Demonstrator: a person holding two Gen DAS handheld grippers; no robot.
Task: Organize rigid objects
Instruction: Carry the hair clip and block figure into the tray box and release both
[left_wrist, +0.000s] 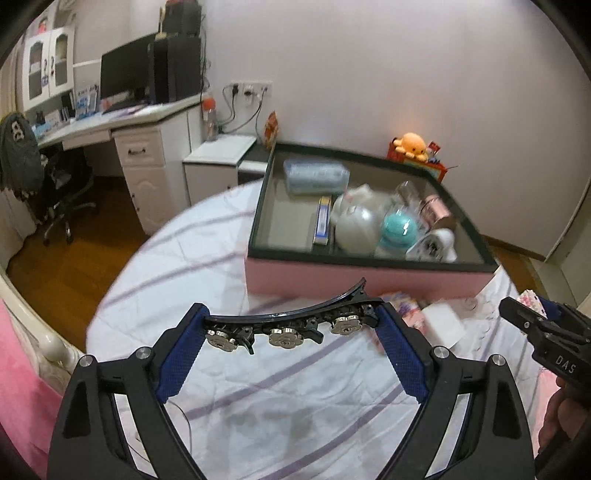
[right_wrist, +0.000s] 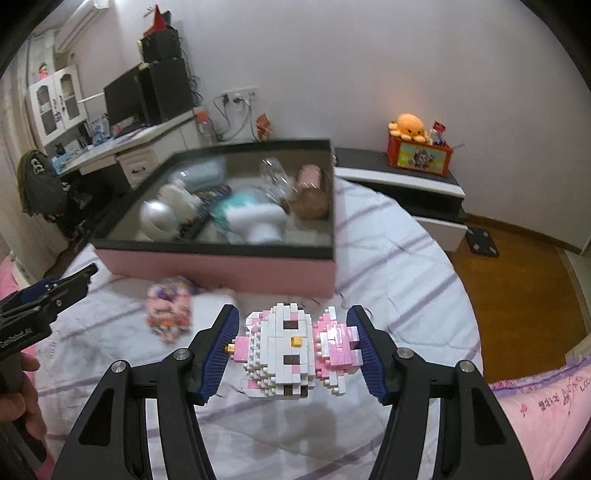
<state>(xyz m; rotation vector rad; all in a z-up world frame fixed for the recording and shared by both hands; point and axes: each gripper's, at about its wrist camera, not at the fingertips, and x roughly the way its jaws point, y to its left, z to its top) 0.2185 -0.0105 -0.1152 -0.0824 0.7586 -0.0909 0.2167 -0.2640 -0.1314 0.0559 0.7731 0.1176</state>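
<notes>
The left gripper (left_wrist: 290, 325) clamps a long black hair clip (left_wrist: 291, 319) end to end between its blue pads, the clip curving crosswise with three silver flower ornaments hanging on its near side, held up above the striped white bedsheet (left_wrist: 192, 266). The right gripper (right_wrist: 293, 347) squeezes a pink-and-white brick-built cat figure (right_wrist: 295, 350) between its pads, also lifted off the sheet. Just ahead of both grippers sits the pink box (left_wrist: 369, 278) with a dark rim, already holding a white round piece (left_wrist: 354, 218), a teal ball (left_wrist: 399, 229), a blue pouch, a clear bottle and a pink cylinder; the blur hides finer detail. Between the grippers and the box wall, a small patterned packet (right_wrist: 168, 312) lies on the sheet. Farther off, beyond the box, an orange plush octopus (right_wrist: 408, 127) sits on a red tin by the wall, and a desk with a monitor (left_wrist: 125, 74) stands to the left.
</notes>
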